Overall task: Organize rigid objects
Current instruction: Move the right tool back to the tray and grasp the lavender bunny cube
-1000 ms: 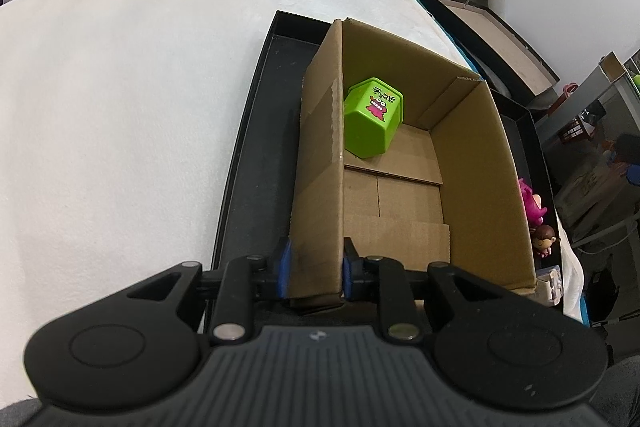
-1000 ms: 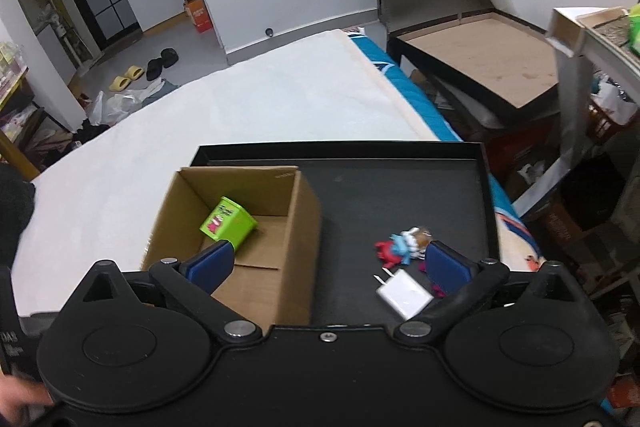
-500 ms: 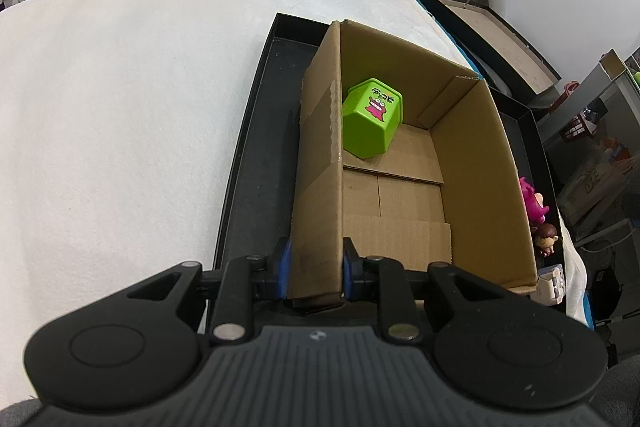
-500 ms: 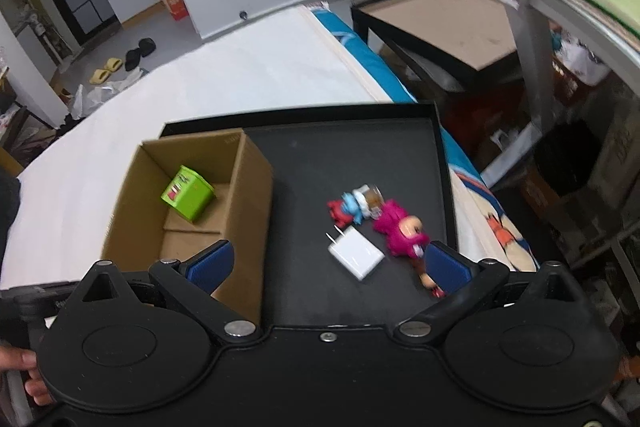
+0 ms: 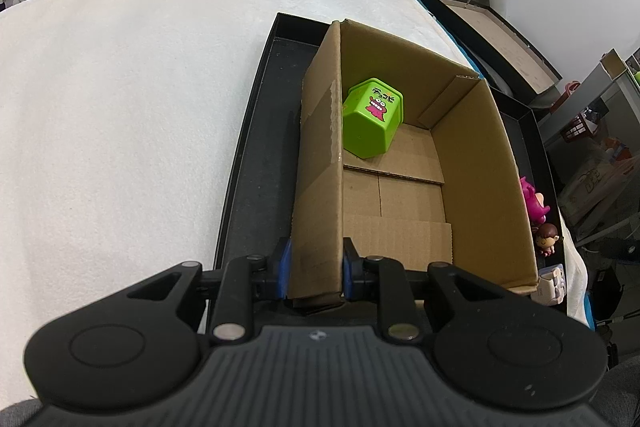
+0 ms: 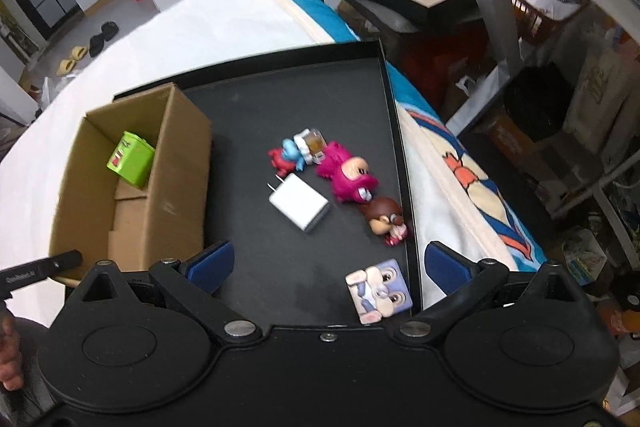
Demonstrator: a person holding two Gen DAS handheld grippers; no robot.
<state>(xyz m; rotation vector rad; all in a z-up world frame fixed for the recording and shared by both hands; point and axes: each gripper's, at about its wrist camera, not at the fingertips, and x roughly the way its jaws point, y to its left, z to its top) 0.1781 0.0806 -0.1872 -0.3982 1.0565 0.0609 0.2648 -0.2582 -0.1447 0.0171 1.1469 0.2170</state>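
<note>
Blue-padded fingers of the left gripper clamp the near wall of the cardboard box on the black tray, right gripper spread wide over the white charger and figurines, green cup in the box's far corner.

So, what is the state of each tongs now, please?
Left tongs: closed on the wall of the cardboard box.
Right tongs: open, holding nothing.

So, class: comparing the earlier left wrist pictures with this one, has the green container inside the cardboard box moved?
No. The green container sits in the same far left corner of the cardboard box, against the same wall and floor flap seam.
</note>
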